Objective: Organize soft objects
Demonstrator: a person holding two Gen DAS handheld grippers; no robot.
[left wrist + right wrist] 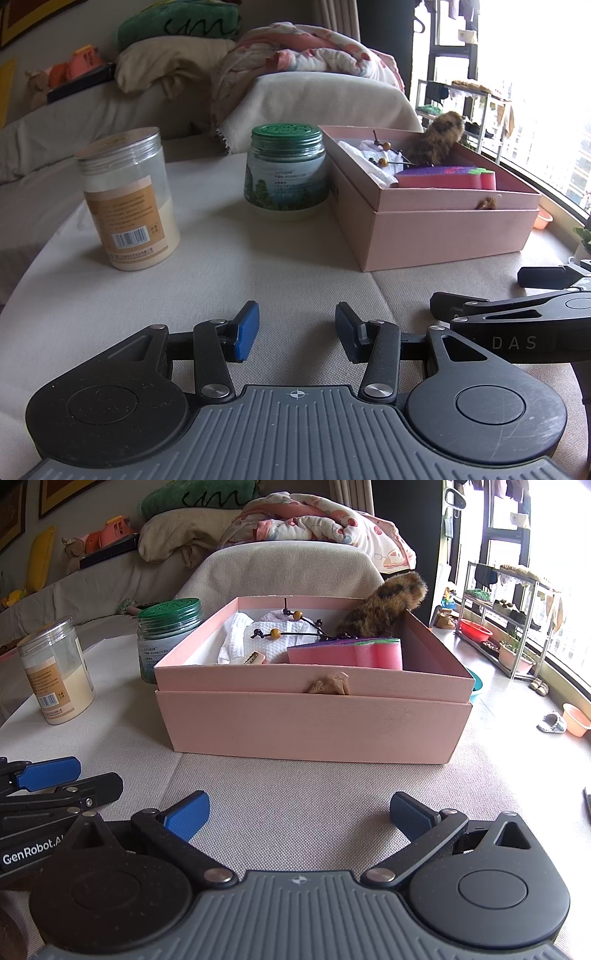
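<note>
- Both grippers rest low near the front edge of the cloth-covered surface (295, 805), side by side.
- Left gripper (297, 334): fingers parted, nothing between them.
- Right gripper (299, 818): fingers spread wide, also empty.
- The pink box (314, 723) stands toward the surface's right edge, directly ahead of the right gripper.
- Inside it lie a white towel (243, 642), a beaded cord (286, 627) on top of the towel, a pink sponge (354, 653) against the near wall, and a furry brown toy (384, 605) sticking up over the far right corner.
- A small tan piece (330, 685) sits caught on the box's front wall.
- A green-lidded jar (286, 171) touches the box's left side; a clear jar (129, 199) stands further left.
</note>
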